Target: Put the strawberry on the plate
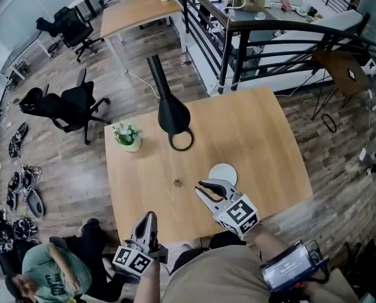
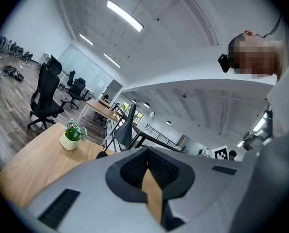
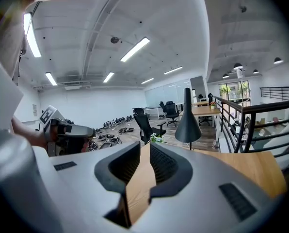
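approach stage, nothing picked up yet. lying bare toward the tabletop's near edge, apart from the white plate on its right: the strawberry. hovering between them, jaws slightly parted and empty: the right gripper. low at the near edge, jaws together: the left gripper. next, probably: straddle the berry, close gently.

On the counter, the strawberry lies left of the plate, apart from it. Behind them, the potted plant stands near the left edge, with the lamp to its right.
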The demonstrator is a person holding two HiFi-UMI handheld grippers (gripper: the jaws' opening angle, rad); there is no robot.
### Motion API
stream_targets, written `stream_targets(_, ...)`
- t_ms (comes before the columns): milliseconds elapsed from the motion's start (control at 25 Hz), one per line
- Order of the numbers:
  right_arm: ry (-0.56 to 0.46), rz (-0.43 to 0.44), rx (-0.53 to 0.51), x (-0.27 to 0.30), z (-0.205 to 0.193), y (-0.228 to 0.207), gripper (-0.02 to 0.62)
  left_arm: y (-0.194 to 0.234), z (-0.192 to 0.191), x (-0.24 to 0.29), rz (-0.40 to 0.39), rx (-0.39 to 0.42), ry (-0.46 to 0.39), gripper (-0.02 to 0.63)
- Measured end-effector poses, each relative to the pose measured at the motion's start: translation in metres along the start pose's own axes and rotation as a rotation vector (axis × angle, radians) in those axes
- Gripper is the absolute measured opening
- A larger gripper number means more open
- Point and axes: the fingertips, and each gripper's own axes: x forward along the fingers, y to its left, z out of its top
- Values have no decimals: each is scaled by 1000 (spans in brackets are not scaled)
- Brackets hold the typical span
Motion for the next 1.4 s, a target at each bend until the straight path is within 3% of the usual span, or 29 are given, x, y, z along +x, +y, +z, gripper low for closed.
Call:
stream_targets(480,61,122,-31,49,-20,-30,52,29,-3,5,165,-15,-60,2)
stream_targets(960,189,133,-116,95,-60,-37,52,62,-20,6,161,-1,48,2)
stream_targets(1400,317,155,-89,138,-128,-37,52,90,-25,12,180,-15,80,2)
